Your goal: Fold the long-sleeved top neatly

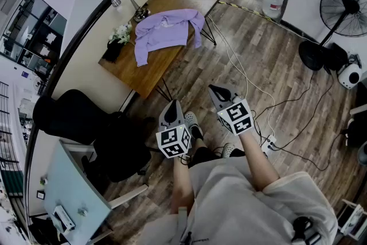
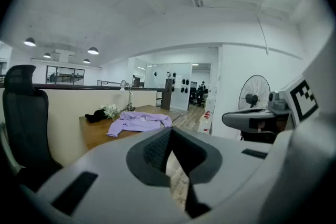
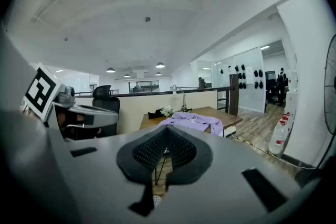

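Head view: the lilac top [image 1: 167, 30] lies crumpled on the far half of the worktop [image 1: 150, 74], with one sleeve over an edge. Folding has not begun, so every fold is left to do.
Left gripper view: the left claw [image 2: 170, 134] is pinched together and empty. It is well short of the worktop, with a black chair [image 2: 21, 113] beside it.
Right gripper view: the right claw [image 3: 167, 136] is closed on nothing. Only open floor lies between it and the top.

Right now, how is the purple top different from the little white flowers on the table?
The purple top is big and lies crumpled across the table's middle; the white flowers are a small bunch at its wall-side edge. The top is purple, the flowers white. Both rest on the wooden table.
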A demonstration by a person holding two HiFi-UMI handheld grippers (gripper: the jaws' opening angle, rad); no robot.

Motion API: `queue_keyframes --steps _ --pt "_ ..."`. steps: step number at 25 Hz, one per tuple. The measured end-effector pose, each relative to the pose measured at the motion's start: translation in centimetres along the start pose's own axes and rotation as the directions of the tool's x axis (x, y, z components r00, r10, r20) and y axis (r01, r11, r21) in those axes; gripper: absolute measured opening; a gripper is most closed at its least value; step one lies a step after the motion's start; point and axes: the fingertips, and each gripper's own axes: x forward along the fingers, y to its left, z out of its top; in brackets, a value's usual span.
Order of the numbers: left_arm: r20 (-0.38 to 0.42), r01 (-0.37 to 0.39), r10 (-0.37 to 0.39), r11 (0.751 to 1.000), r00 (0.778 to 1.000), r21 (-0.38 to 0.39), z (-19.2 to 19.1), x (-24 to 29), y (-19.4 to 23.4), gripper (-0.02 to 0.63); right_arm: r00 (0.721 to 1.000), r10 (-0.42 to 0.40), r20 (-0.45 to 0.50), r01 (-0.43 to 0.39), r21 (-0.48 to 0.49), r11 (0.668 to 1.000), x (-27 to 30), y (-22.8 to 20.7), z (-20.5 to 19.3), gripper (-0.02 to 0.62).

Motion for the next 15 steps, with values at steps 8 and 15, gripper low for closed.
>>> queue_keyframes --steps 8,15 --pt "0.02 -0.014 0.013 0.999 1.0 0.041 0.7 -1.6 -0.5 0.023 1.0 -0.01 0.022 0.01 0.015 1.0 -1.6 0.4 0.2 0.002" --pt "0.041 -0.022 0.02 0.998 0.999 0.052 1.0 -1.5 0.6 0.025 0.999 -0.008 0.052 0.006 0.028 1.0 -1.2 0.3 0.4 0.005"
